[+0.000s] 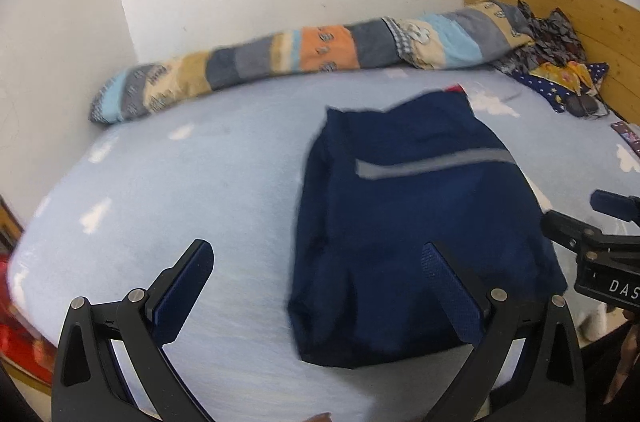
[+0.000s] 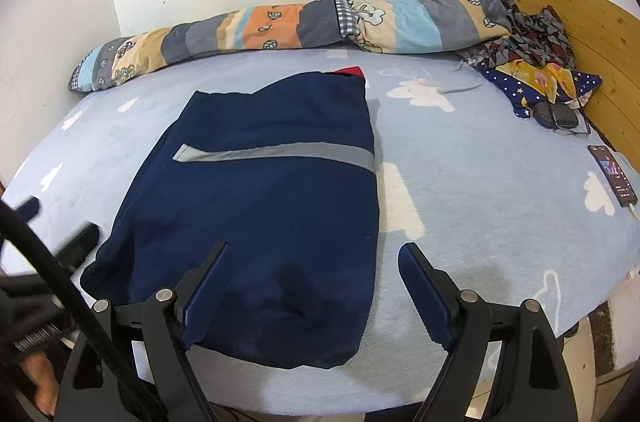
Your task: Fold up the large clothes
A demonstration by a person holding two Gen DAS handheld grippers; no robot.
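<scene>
Fingers of left gripper [image 1: 316,286] and right gripper [image 2: 314,286] spread empty over folded navy garment [image 2: 264,206] on bed [image 2: 480,162]; uneven grab risked undoing folds.

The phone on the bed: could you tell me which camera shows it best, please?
The right wrist view: the phone lies whole and sharp near the bed's right edge, screen lit. The left wrist view shows only a blurred sliver at the frame's right edge.
</scene>
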